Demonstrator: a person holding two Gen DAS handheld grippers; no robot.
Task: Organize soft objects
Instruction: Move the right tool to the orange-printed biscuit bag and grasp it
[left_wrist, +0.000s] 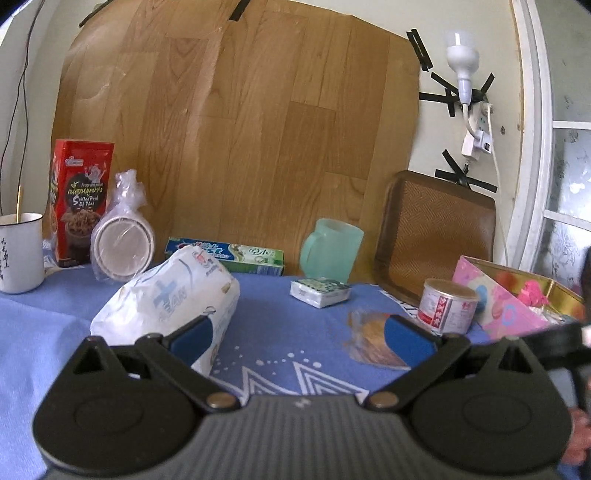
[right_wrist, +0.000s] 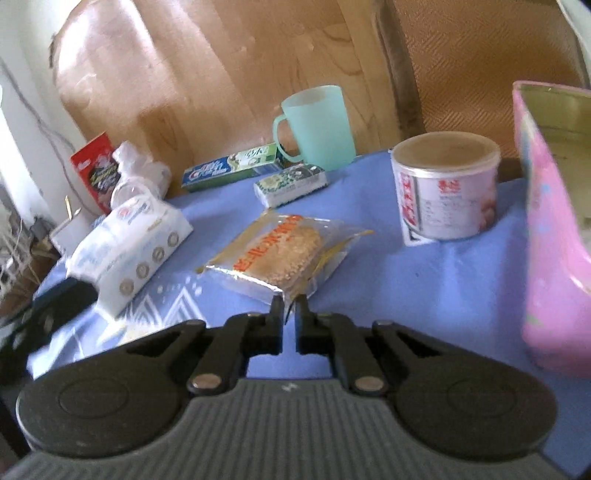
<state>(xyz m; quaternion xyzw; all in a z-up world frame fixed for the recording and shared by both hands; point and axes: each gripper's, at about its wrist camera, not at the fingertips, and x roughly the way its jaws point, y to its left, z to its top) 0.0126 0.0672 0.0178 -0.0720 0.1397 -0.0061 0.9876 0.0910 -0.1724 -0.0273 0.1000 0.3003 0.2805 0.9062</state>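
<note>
The left gripper (left_wrist: 299, 336) stands wide, its blue pads (left_wrist: 408, 341) spread apart over the blue tablecloth (left_wrist: 44, 332) with nothing between them; the left pad sits just in front of the white tissue pack (left_wrist: 166, 295), which lies tilted on the cloth beside the gripper, so this hand looks poised to take that pack next. The right gripper (right_wrist: 290, 314) is drawn narrow, its black tips nearly together at the near corner of the clear-wrapped sesame snack packet (right_wrist: 280, 254); whether they actually pinch the plastic edge or only touch it cannot be told from this view. Taking the packet by a loose corner of wrapper would make sense, since the flat bag offers little else to catch and the cake inside could crumble under a squeeze. Relative to the snack packet, the tissue pack lies to its left, the small green-and-white pocket tissue packet (right_wrist: 291, 184) just beyond it, and the toothpaste box (right_wrist: 231, 168) and mint plastic mug (right_wrist: 317, 127) further back against the wood-patterned board (left_wrist: 229, 129). The lidded tin can (right_wrist: 447, 192) stands to the packet's right, and beyond that the open pink box (right_wrist: 550, 229), the likely place for the soft things, with its mouth turned toward the table. A brown tray (left_wrist: 439, 232) leans upright behind the can.
</note>
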